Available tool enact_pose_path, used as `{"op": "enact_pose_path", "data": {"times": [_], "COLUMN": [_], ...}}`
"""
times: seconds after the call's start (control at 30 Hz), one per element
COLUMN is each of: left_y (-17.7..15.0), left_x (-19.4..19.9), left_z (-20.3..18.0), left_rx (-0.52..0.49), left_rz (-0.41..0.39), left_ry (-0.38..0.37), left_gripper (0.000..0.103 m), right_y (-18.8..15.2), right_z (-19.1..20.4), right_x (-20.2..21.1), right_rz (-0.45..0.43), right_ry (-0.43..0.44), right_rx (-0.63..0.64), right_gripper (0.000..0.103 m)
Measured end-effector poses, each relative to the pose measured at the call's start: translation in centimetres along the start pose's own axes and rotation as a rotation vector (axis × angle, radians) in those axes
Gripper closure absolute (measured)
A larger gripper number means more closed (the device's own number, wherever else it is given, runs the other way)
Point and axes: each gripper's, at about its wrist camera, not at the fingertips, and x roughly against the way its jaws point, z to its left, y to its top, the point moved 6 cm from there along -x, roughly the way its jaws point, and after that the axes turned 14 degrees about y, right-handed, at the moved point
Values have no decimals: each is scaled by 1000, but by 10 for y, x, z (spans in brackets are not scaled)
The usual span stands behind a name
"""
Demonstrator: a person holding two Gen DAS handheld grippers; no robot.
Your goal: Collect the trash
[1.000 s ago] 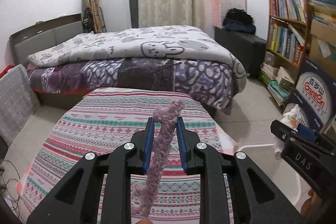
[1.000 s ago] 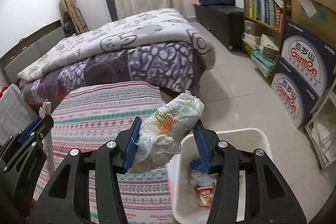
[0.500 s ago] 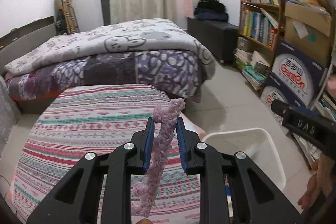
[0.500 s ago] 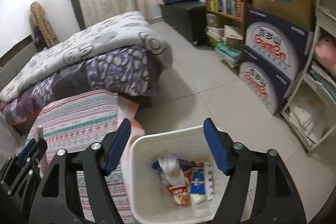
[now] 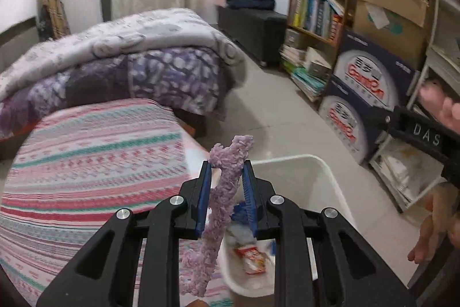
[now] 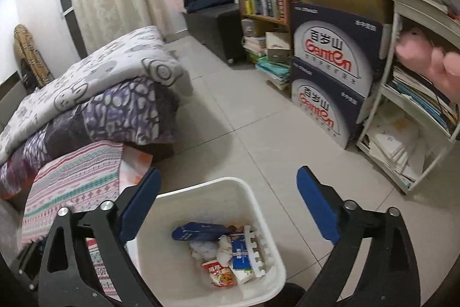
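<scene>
The left gripper [image 5: 227, 186] is clamped narrow on a fuzzy lilac chenille strip [image 5: 221, 209], which stands almost upright between the blue pads: its curled top pokes out above the fingertips and its long tail hangs below them toward the camera. Just beyond and to the right of this gripper sits the white plastic waste bin [image 5: 325, 171] on the pale tiled floor [image 5: 276, 117], beside the round table under a pink-and-teal striped cloth [image 5: 95, 151].

The right gripper [image 6: 227, 192] hovers above the same bin [image 6: 201, 189], its jaws opening wide with nothing between them. Straight below, inside the bin, lie a dark blue wrapper [image 6: 201, 230], crumpled white paper [image 6: 205, 249], a red-and-white snack packet [image 6: 220, 275] and a white toothed plastic piece [image 6: 254, 252].

A second ago the right gripper held a crumpled white wad with orange print over the bin's edge; that wad has left the pads, and the jaws have spread from a medium gap to their full width. The bin has come from the lower right corner of the right view to its centre. In the left view the bin was only a rim at the far right; it now fills the space behind the fingertips, while the grip on the lilac strip is unchanged.
</scene>
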Motion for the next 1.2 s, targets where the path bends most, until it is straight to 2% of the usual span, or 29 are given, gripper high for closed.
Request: {"op": "enact_pose_path", "data": {"times": [0.13, 0.2, 0.23, 0.37, 0.47, 0.6, 0.73, 0.77, 0.87, 0.97, 1.2], "left_y": [-6, -9, -10, -11, -10, -3, 3, 4, 5, -1, -34], "left_x": [-8, -9, -8, -5, 3, 26, 53, 60, 83, 103, 128], "left_z": [-21, -31, -35, -38, -32, -18, 5, 13, 36, 57, 83], "left_rx": [-4, -14, -15, -7, -22, -52, -22, -10, 32, 69, 94], "left_rz": [44, 56, 64, 80, 54, -27, -94, -114, -182, -222, -219], "left_ry": [-107, -163, -193, -233, -197, -103, -16, 10, 94, 157, 269], "left_gripper": [79, 67, 57, 54, 51, 45, 25, 18, 7, 7, 7], "right_y": [2, 3, 4, 8, 16, 28, 33, 32, 16, -5, -65], "right_z": [-19, -28, -32, -34, -22, -5, 17, 21, 33, 44, 62], "right_x": [3, 3, 4, 10, 21, 44, 80, 87, 105, 114, 122], "right_rz": [-7, -5, -7, -40, -95, -167, -245, -252, -246, -234, -191], "right_ry": [-19, -18, -15, -6, -7, -19, -21, -26, -39, -40, -37], "right_rx": [-50, -87, -110, -127, -78, 3, 69, 84, 125, 184, 250], "right_gripper": [7, 7, 7, 7, 7, 7, 7, 7, 7, 7, 7]}}
